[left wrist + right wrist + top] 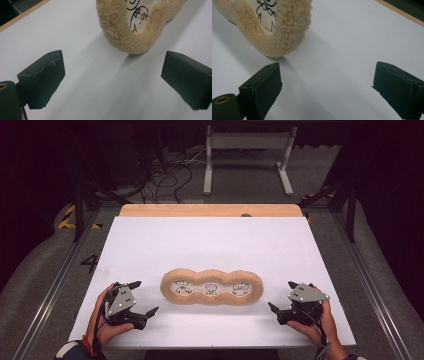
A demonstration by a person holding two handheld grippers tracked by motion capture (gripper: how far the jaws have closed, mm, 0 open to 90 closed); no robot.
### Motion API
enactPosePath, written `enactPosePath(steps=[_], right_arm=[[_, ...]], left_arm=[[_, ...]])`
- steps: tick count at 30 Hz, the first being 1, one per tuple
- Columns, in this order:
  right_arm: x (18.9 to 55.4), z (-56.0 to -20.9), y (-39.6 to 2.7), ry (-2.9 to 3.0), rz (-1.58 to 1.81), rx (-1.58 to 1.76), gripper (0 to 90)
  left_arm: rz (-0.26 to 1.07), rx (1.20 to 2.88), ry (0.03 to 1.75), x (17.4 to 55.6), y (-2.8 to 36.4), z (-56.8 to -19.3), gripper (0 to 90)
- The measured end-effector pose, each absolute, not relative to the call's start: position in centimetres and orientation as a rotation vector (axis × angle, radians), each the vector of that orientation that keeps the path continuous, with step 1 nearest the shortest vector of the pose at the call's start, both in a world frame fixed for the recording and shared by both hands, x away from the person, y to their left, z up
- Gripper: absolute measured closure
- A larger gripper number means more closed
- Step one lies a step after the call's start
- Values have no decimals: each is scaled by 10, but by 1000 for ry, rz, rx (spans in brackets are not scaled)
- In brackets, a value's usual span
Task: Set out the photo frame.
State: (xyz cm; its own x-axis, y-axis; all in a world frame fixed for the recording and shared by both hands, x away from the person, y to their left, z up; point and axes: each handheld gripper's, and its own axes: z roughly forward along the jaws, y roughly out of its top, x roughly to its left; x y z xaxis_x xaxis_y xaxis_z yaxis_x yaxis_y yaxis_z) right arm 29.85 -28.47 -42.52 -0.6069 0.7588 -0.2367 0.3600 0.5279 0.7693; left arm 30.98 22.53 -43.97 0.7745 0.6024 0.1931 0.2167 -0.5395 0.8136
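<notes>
High view. Nearest the camera are the person's two hands, each holding a gripper at the near edge of the white table (210,240). The left gripper (145,297) has its jaws spread wide with nothing between them; the right gripper (281,296) likewise stands spread and empty. Between the two, ahead of both sets of jaws and apart from them, lies the fuzzy tan mat (211,287), a three-lobed piece flat on the surface with a white inner panel bearing three small line drawings. Neither gripper touches it. Judgement: the work on the mat has not begun; approach, grasp and whatever handling follows all remain.

Left gripper view. The two black jaws rise from the bottom, well parted, bare table between them. One rounded end of the mat (125,32) lies ahead of the gap, nearer the right-hand jaw's side, clear of both pads. Part of a black cartoon outline shows on the white panel; the marks near it may be letters, but I cannot read them.

Right gripper view. Jaws again wide apart and empty. The mat's other end (279,32) sits just beyond the left-hand jaw, close to its tip but not touching. A fragment of drawing shows; no legible writing, brand or label.

A mark like the numeral "4" appears on the floor (90,263) left of the table in the high view.
</notes>
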Motion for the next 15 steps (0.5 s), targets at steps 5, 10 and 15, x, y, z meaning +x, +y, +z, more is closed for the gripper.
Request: enactPosePath(steps=[5, 10, 15], right_arm=[[296, -432, -290, 2204, 876, 903, 77], [294, -434, -299, 2181, 918, 942, 77], [289, -438, -309, 2166, 913, 960, 77]], left_arm=[[600, 2139, 609, 310, 229, -442, 52], [594, 2143, 611, 309, 231, -444, 53], [574, 2137, 613, 309, 237, -447, 50]])
